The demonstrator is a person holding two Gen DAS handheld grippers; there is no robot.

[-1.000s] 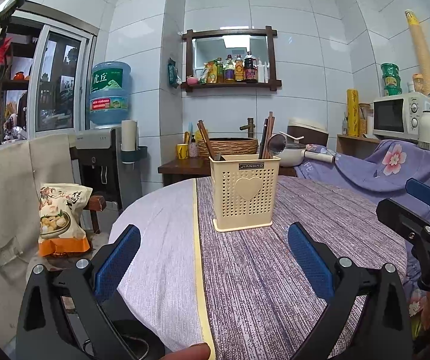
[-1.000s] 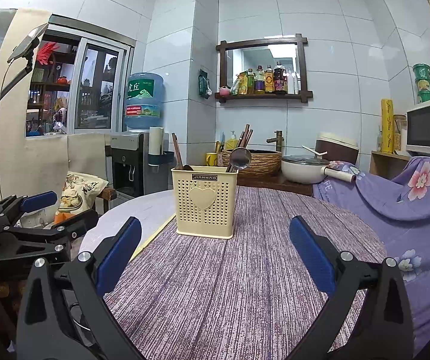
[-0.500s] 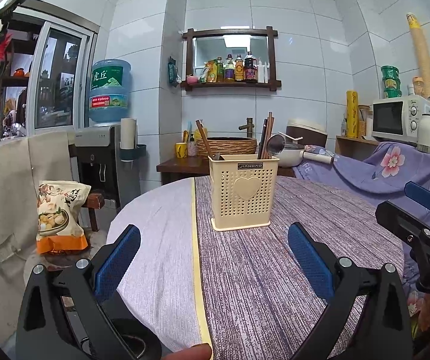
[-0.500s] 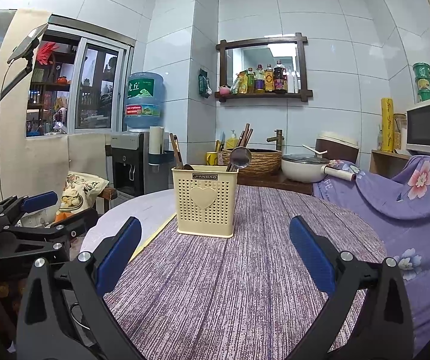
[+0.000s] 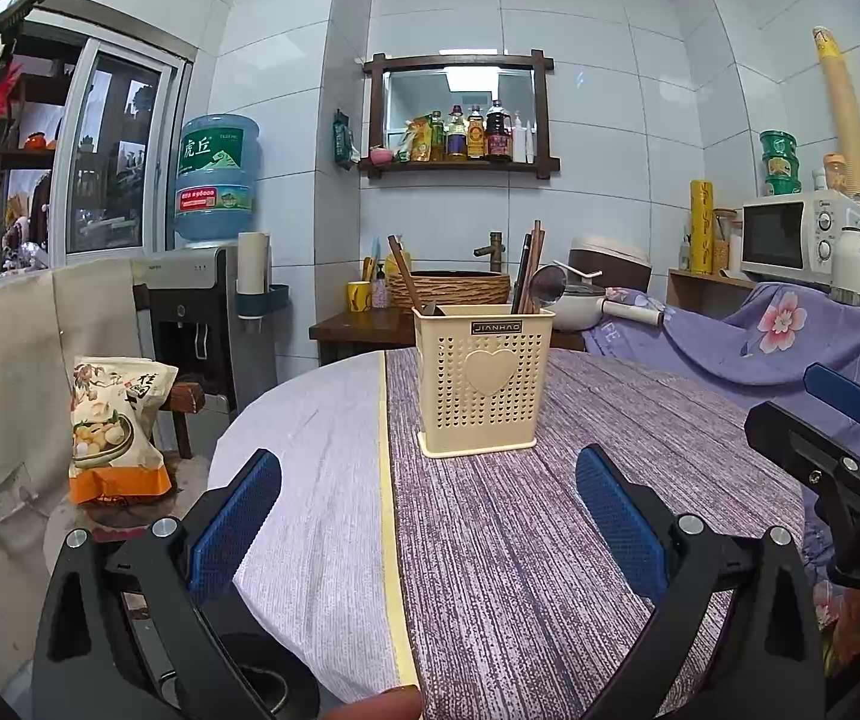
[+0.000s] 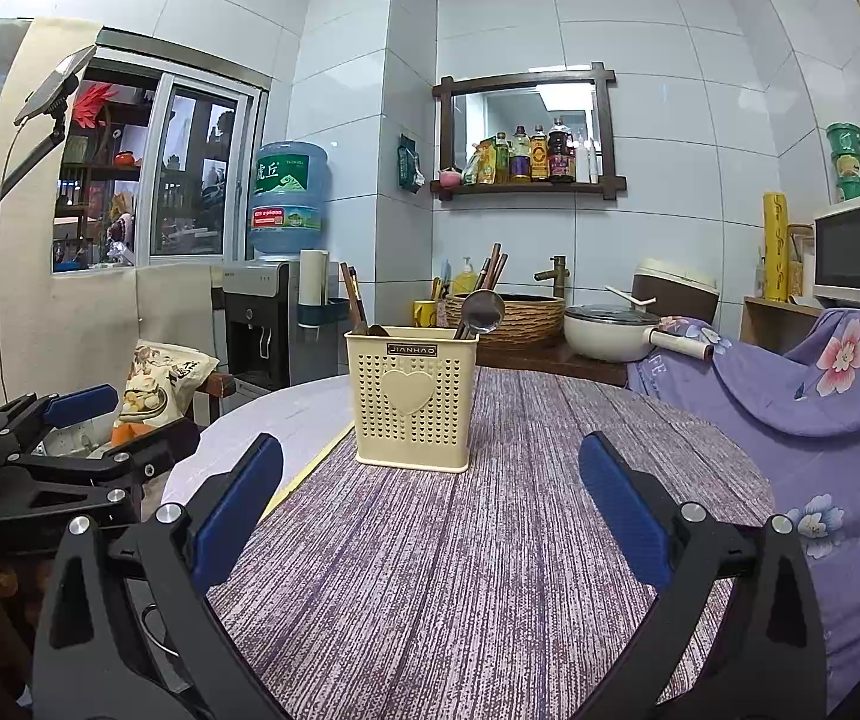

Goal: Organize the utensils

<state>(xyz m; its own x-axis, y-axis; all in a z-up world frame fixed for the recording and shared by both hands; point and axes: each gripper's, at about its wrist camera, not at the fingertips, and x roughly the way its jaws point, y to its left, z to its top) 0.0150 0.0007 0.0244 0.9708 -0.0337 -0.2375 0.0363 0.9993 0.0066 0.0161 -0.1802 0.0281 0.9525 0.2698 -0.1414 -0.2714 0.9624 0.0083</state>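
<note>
A cream plastic utensil holder [image 5: 481,379] with a heart on its front stands on the round table; it also shows in the right wrist view [image 6: 410,397]. It holds brown chopsticks [image 5: 530,264] and a metal spoon [image 6: 481,312], all upright or leaning. My left gripper [image 5: 428,501] is open and empty, held back from the holder above the table's near edge. My right gripper [image 6: 430,492] is open and empty, also short of the holder. Each gripper shows at the side of the other's view.
The table carries a purple striped cloth [image 6: 490,540] and a pale cloth [image 5: 309,450] on its left part. A snack bag [image 5: 114,429] sits on a stool to the left. A purple floral cover [image 6: 820,384] drapes at the right. Water dispenser, sink and pot stand behind.
Both grippers have drifted slightly; the holder sits a little higher in the left wrist view. Both stay open and empty.
</note>
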